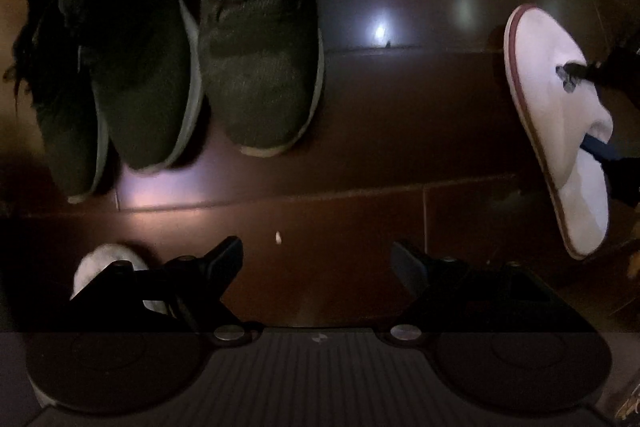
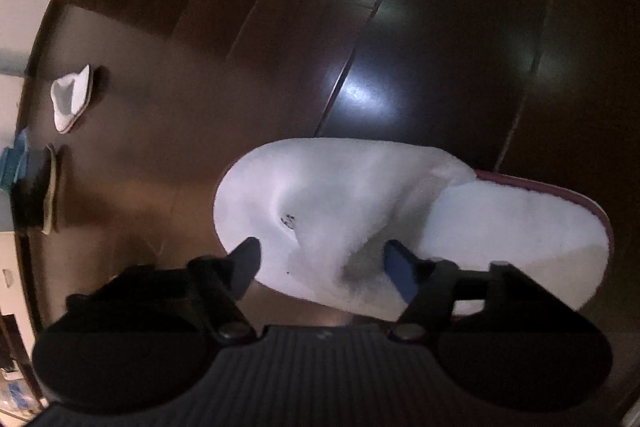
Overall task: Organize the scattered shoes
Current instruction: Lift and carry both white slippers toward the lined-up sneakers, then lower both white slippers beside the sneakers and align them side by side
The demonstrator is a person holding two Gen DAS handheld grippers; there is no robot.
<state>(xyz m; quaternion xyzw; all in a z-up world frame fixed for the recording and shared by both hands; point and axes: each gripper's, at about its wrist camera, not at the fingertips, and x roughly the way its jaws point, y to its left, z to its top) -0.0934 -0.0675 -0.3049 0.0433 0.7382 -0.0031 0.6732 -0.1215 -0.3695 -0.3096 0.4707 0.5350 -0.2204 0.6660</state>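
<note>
The left gripper (image 1: 316,259) hangs above the dark wooden floor (image 1: 360,115), looking down along its fingers, which are spread wide with nothing between them. The right gripper (image 2: 322,261) also points downward, its two fingers straddling the upper of a white slipper (image 2: 360,195): one finger presses the outside of the toe cover, the blue-padded one reaches in at the mouth, so the jaws pinch the soft fabric. In the left wrist view the same slipper (image 1: 556,131) appears at the right edge with the dark fingers on it.

The slipper is fluffy terry cloth, rounded at the toe, edged with a thin dark-red sole rim, and dimpled where it is pinched. The floor is glossy plank wood with bright reflections.

Ahead of the left gripper three dark knit sneakers (image 1: 256,39) with pale soles lie side by side, toes toward the camera, the two at the left overlapping. A second white slipper (image 2: 72,99) lies well apart near the wall, and a brown flat shoe (image 2: 50,187) stands on edge just beside it.
</note>
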